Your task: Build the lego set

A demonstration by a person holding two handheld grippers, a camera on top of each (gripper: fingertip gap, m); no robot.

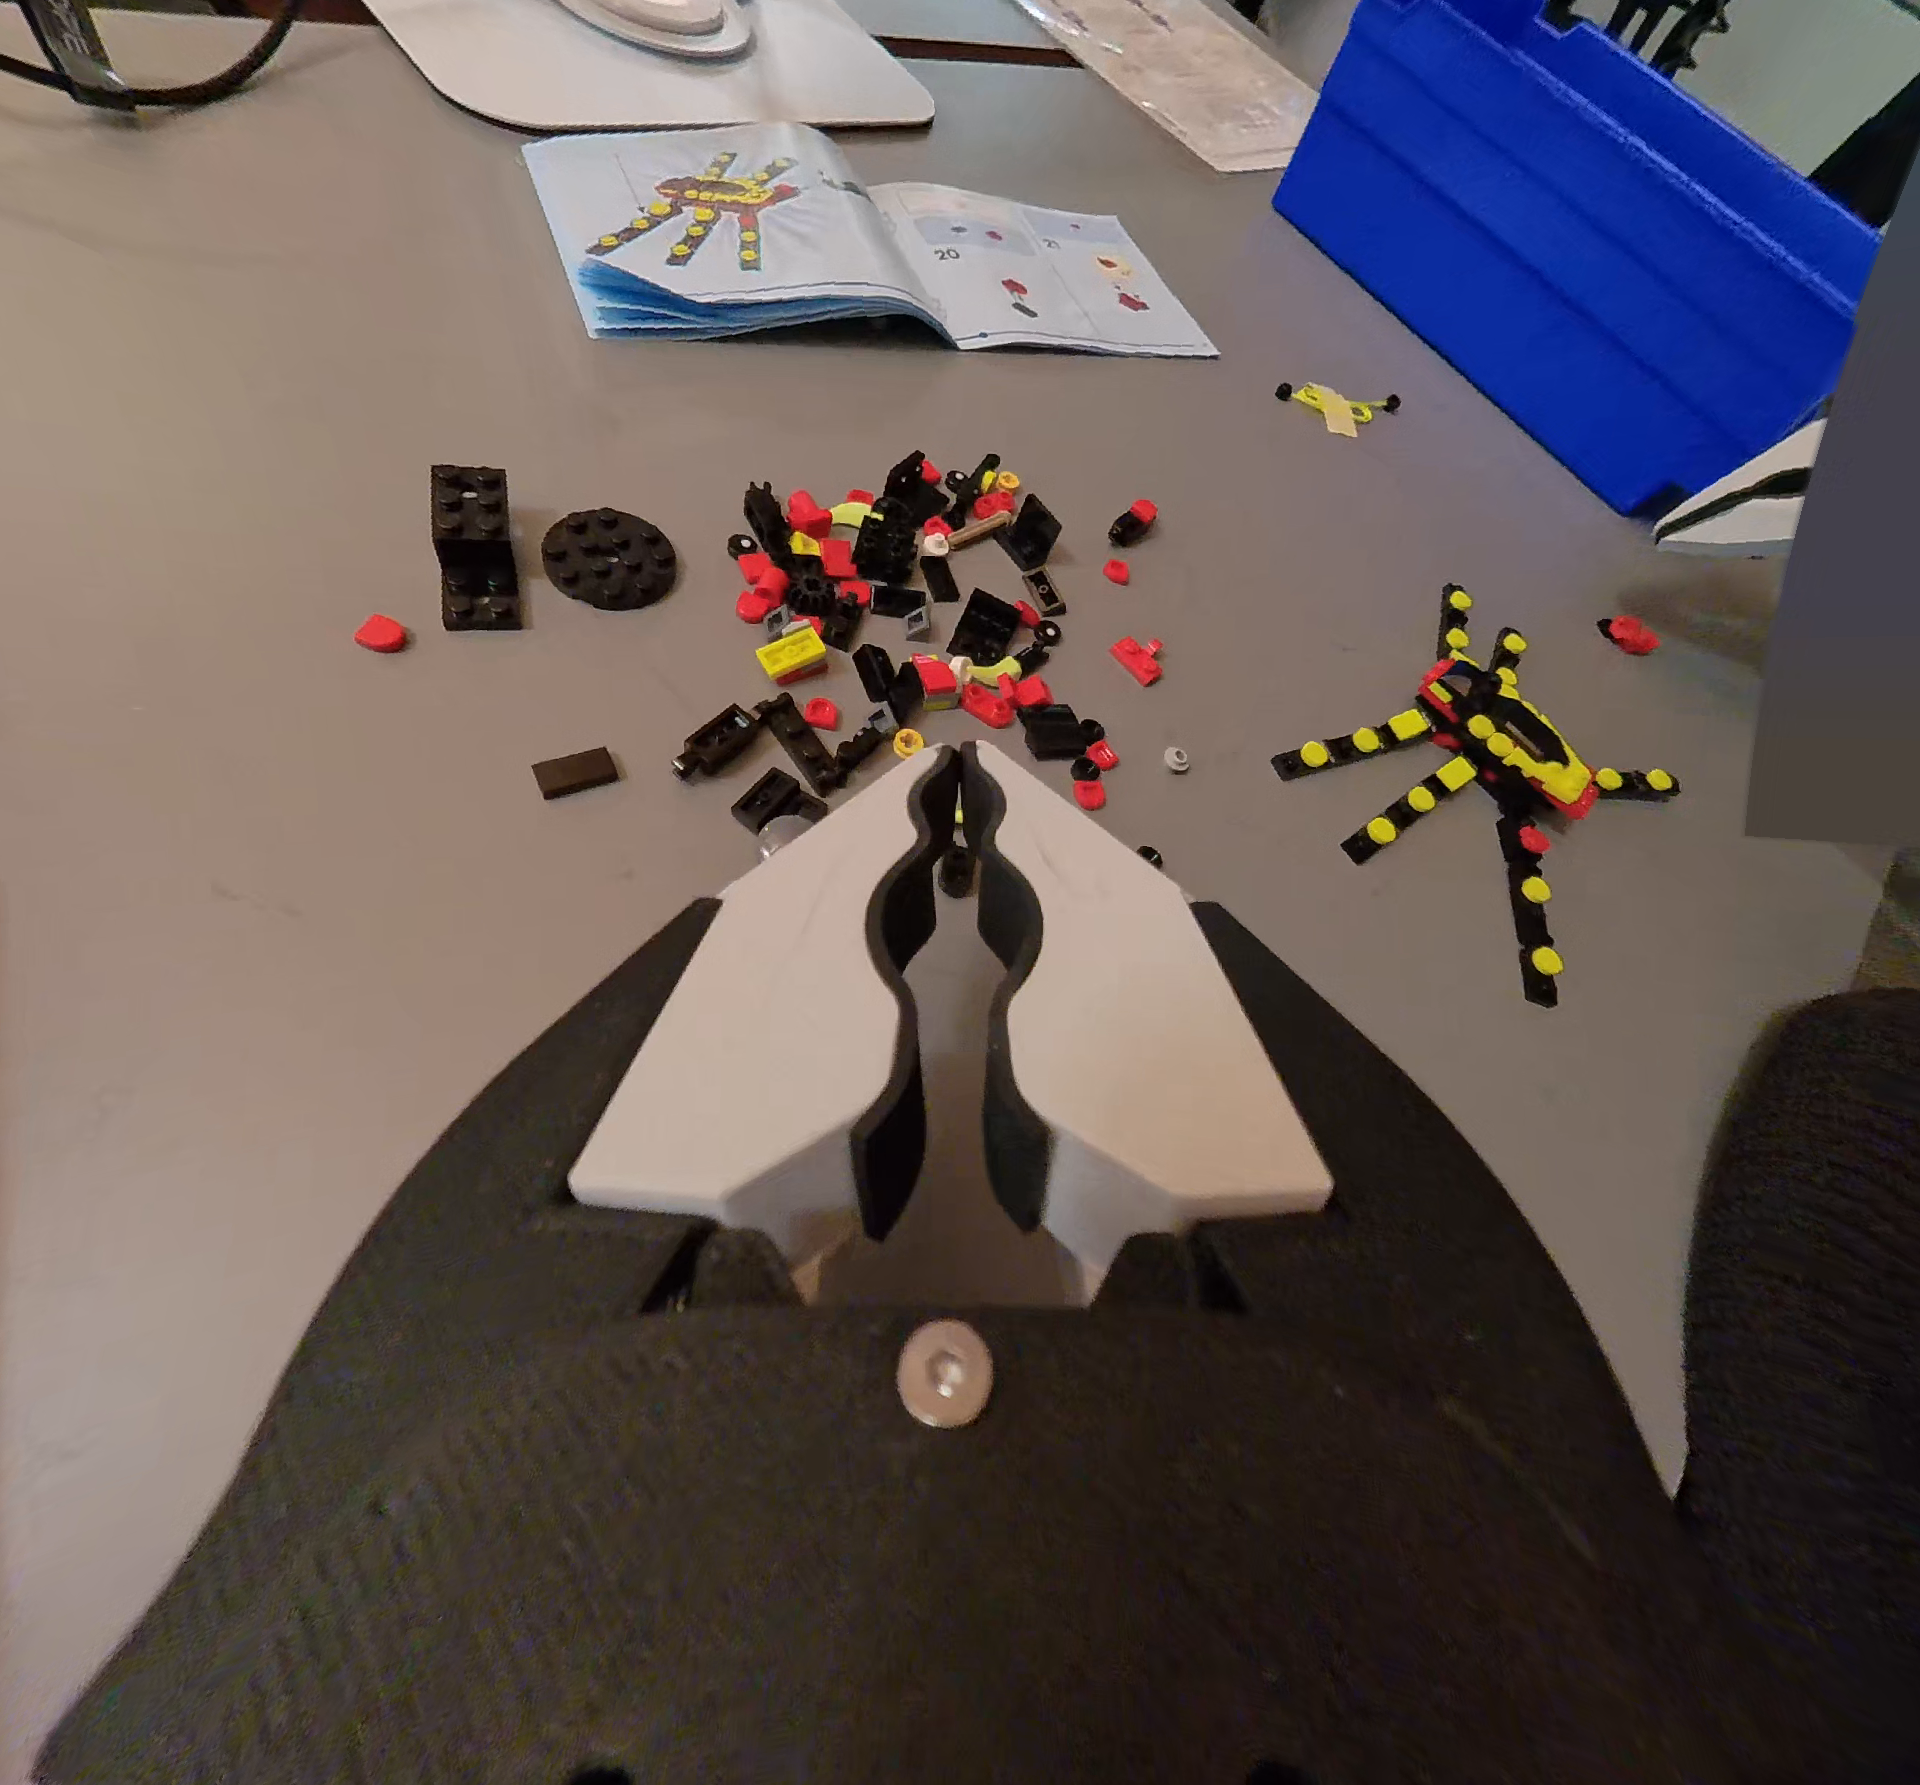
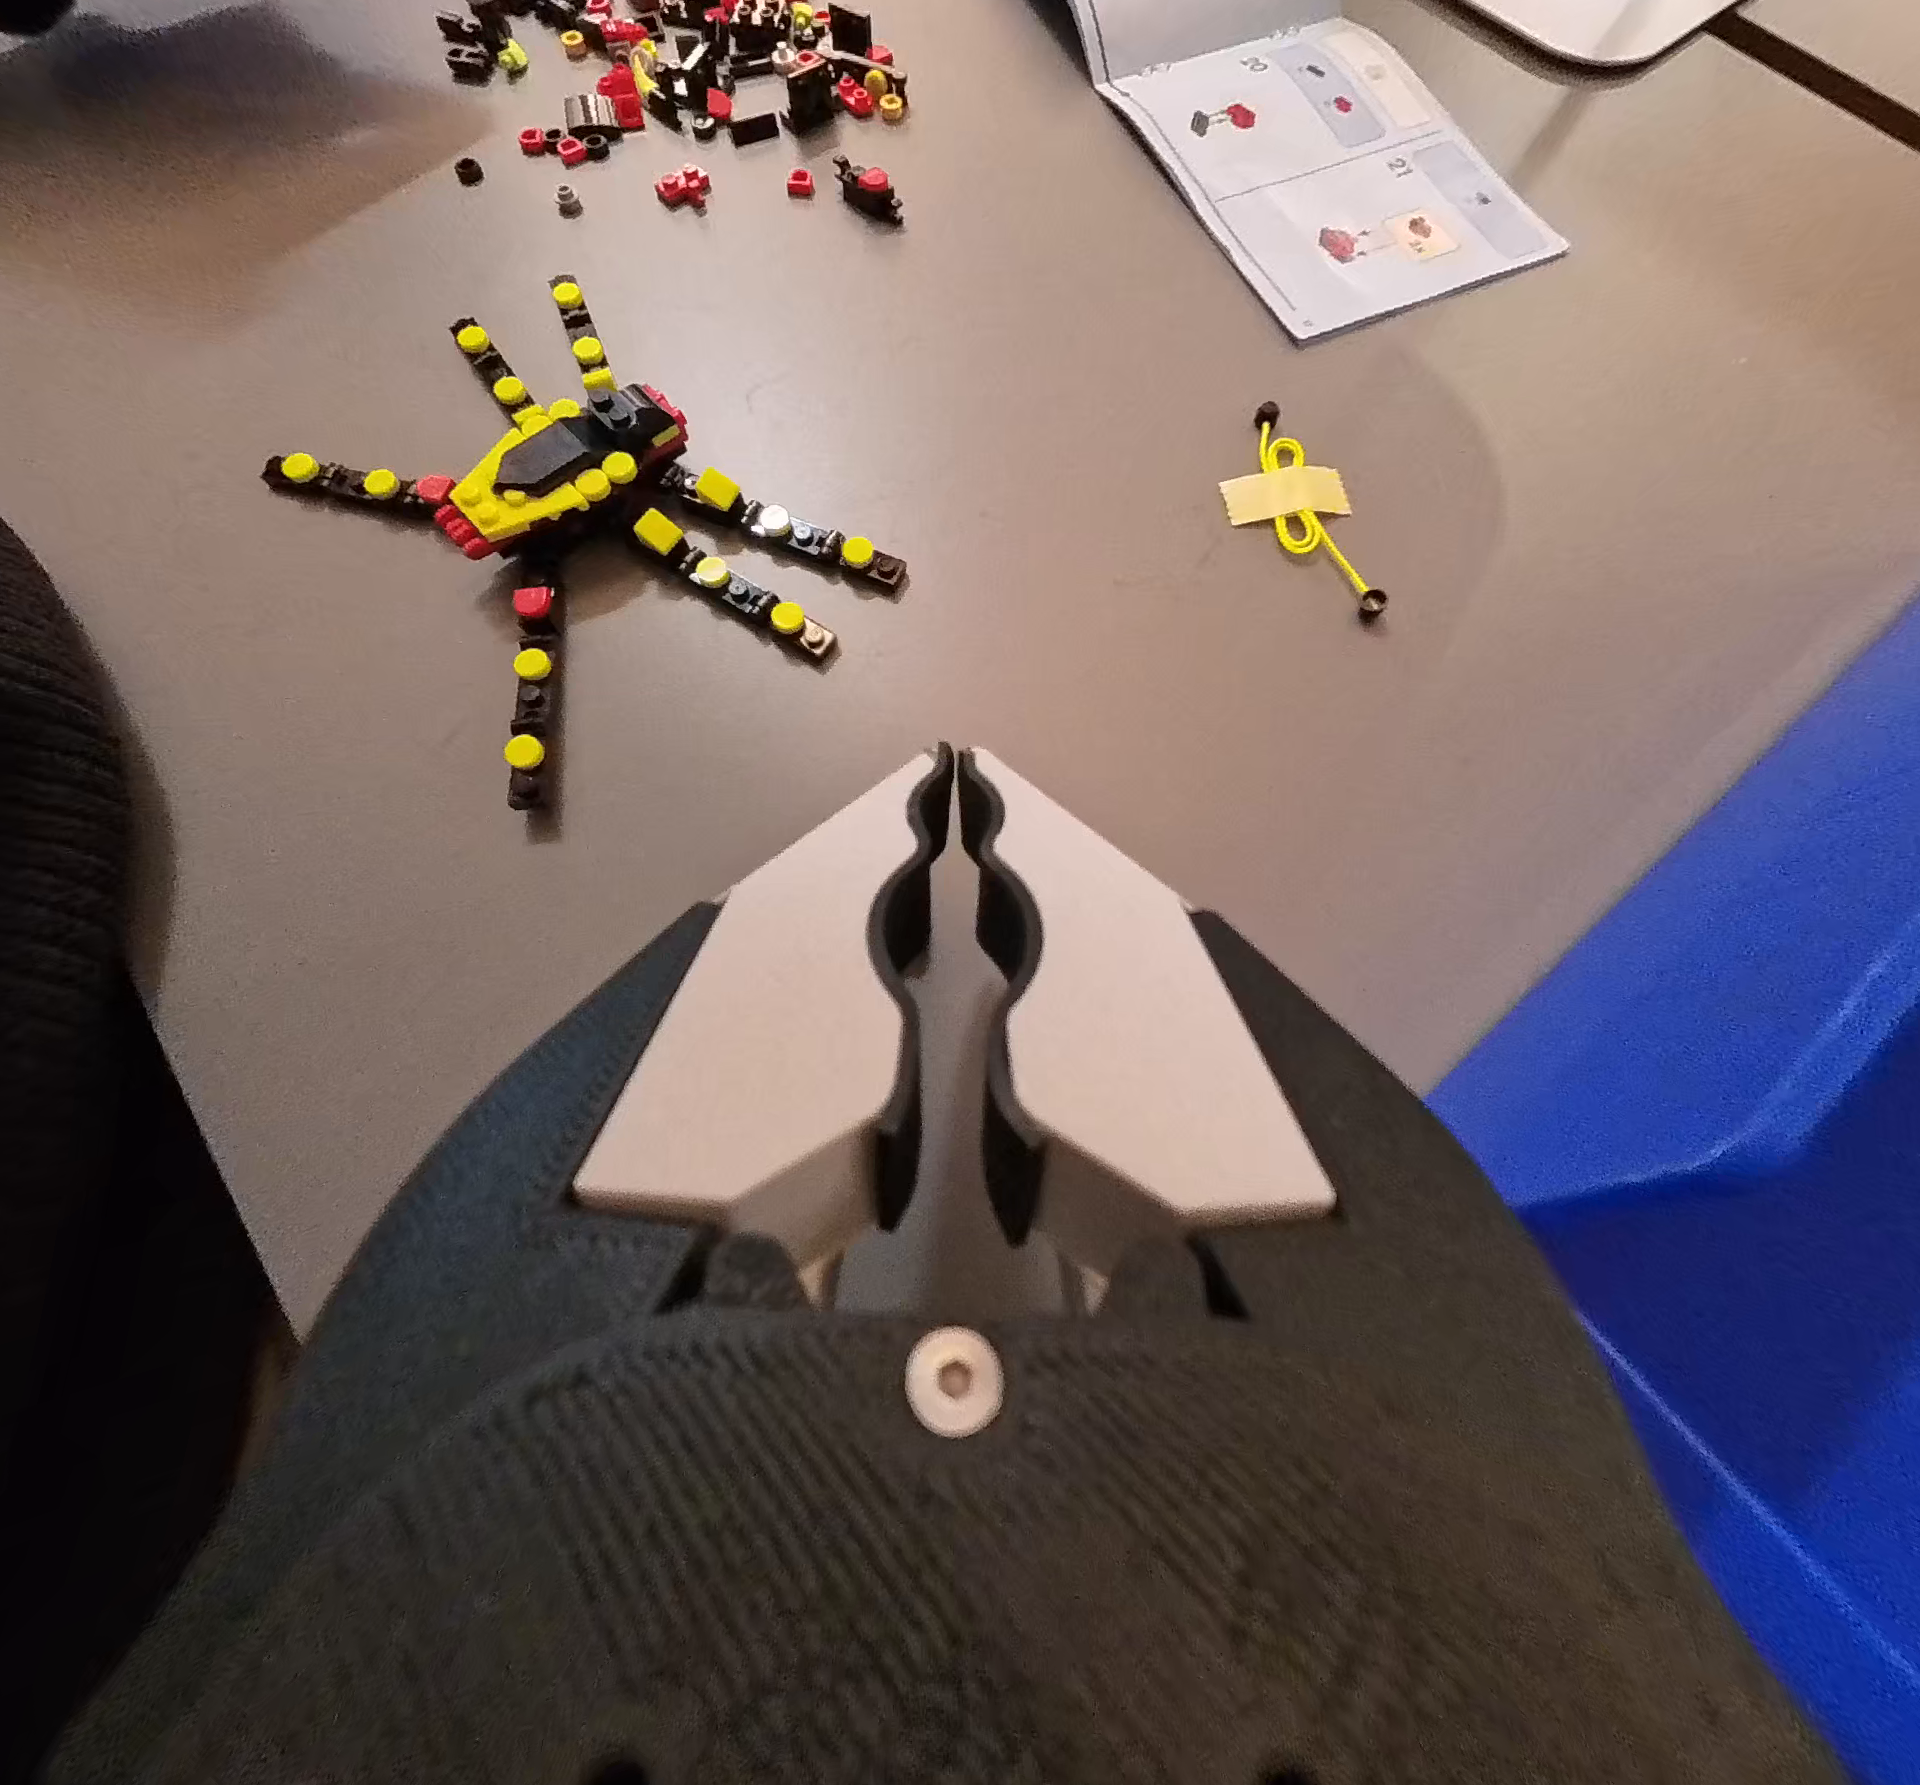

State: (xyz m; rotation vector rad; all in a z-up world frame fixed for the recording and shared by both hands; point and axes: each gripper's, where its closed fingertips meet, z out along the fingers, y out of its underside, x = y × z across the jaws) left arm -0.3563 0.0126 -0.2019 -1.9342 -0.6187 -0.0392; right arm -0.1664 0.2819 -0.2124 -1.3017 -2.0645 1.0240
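A partly built black, yellow and red spider model (image 1: 1496, 748) lies on the grey table (image 1: 260, 904); it also shows in the right wrist view (image 2: 561, 478). A pile of loose black, red and yellow pieces (image 1: 904, 613) lies left of it and shows in the right wrist view too (image 2: 696, 42). My left gripper (image 1: 958, 753) is shut, its tips together over the near edge of the pile; small pieces show through the gap behind the tips. My right gripper (image 2: 956, 753) is shut and empty, over bare table near the model's right side.
An open instruction booklet (image 1: 862, 249) lies behind the pile. A black bracket brick (image 1: 473, 546) and a round black plate (image 1: 610, 559) sit left of it. A taped yellow string (image 2: 1299, 499) lies alone. A blue bin (image 2: 1714, 1112) stands right. A white stand base (image 1: 623, 0) sits at the back. One gripper's finger ends stand about 35 cm off the other's.
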